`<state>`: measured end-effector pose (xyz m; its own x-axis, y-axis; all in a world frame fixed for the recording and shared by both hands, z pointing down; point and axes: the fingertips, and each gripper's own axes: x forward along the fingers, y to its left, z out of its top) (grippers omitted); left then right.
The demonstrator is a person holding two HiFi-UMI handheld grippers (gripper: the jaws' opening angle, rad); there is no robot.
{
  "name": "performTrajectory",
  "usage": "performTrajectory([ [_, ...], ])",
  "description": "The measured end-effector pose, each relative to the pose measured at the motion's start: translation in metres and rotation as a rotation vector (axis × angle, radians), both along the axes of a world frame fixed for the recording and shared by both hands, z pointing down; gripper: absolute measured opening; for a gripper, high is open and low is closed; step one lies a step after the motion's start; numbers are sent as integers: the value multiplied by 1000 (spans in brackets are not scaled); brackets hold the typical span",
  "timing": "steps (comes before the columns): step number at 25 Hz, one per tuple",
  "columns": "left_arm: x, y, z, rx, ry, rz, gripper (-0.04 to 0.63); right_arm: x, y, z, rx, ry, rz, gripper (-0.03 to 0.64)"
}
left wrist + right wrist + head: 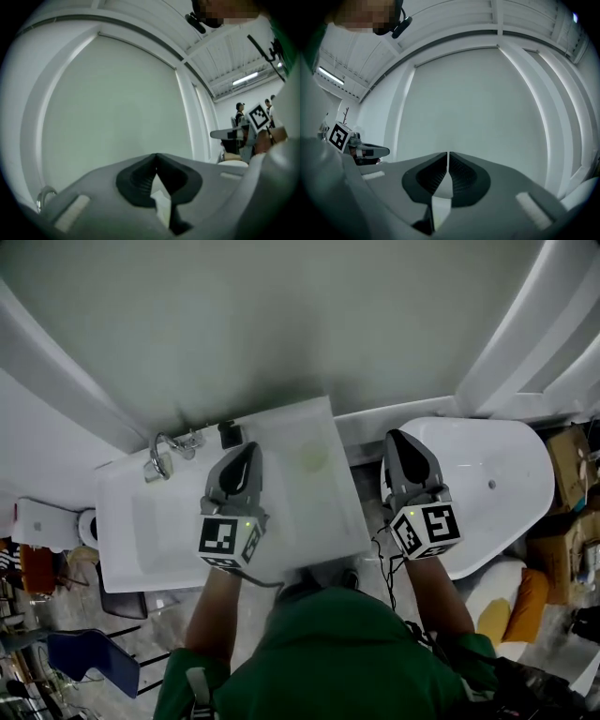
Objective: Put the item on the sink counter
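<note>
The white sink counter [319, 521] lies below me, its basin [150, 526] at the left and a chrome faucet [161, 454] at the back. My left gripper [242, 454] hovers over the counter's middle, jaws shut with nothing between them; in the left gripper view the tips [155, 155] meet against a plain pale wall. A small dark object [229, 434] sits at the counter's back edge, just beyond that gripper. A faint pale round patch [312, 457] shows on the counter to its right. My right gripper [401, 439] is shut and empty above a white tub [497, 484]; its tips [448, 153] are closed.
Cardboard boxes [574, 470] stand right of the tub. A blue chair [84, 657] and clutter are on the floor at lower left. A white fixture [42, 521] sits left of the sink. People stand far off in the left gripper view [240, 117].
</note>
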<state>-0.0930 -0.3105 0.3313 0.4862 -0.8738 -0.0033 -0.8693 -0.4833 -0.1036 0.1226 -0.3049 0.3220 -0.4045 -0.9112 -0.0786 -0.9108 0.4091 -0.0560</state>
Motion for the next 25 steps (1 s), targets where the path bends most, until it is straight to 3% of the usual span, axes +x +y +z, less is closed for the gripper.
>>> performTrajectory([
  [10, 5, 20, -46, 117, -60, -28, -2, -22, 21, -40, 130, 66, -111, 4],
  [25, 13, 27, -50, 124, -56, -16, -2, -24, 22, -40, 124, 79, -130, 5],
])
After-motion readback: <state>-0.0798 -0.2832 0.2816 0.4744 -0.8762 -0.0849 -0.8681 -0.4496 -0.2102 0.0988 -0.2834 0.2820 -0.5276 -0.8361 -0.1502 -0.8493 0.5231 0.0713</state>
